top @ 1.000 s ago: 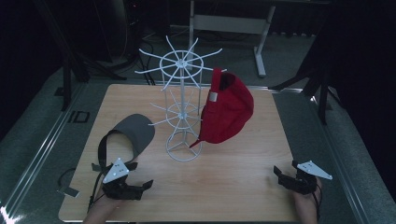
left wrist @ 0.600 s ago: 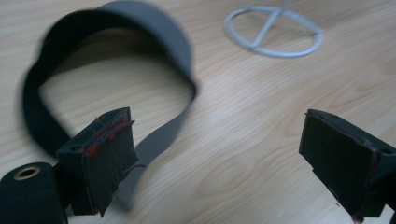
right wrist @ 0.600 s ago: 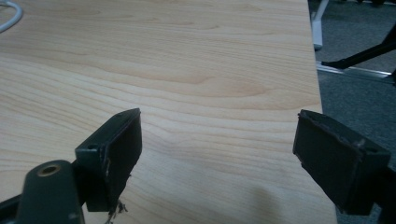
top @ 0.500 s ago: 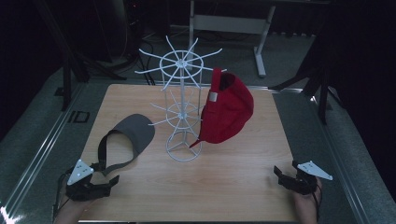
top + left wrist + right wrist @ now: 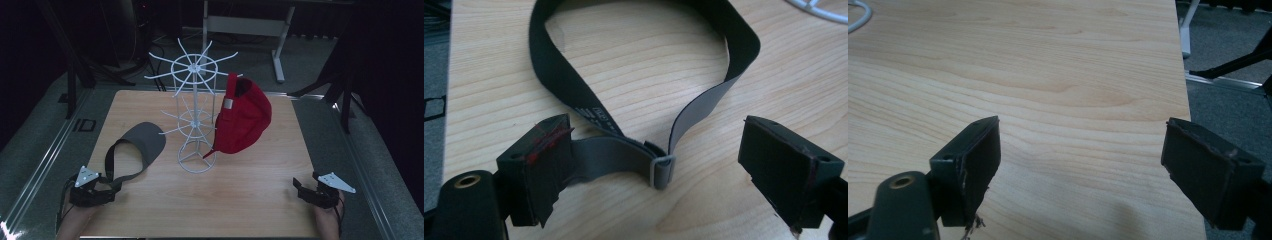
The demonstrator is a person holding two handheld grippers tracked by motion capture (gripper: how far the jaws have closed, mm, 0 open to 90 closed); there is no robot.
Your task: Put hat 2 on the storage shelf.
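The grey visor (image 5: pixel 142 145) is lying flat on the tabletop (image 5: pixel 250 200) at 9 o'clock of the wire rack (image 5: pixel 196 120). Its strap (image 5: pixel 624 160) sits between the left gripper (image 5: pixel 659 165), whose jaws have just been closing but aren't pinching it yet, so the thin strap could easily be missed or slid along the wood. The right gripper (image 5: pixel 1080 165) is held wide open with nothing in it.

Light wooden table (image 5: pixel 250 210) is sitting on grey carpet (image 5: pixel 30 145); white desk frame (image 5: pixel 280 50) is standing behind; room beyond is lying dark.
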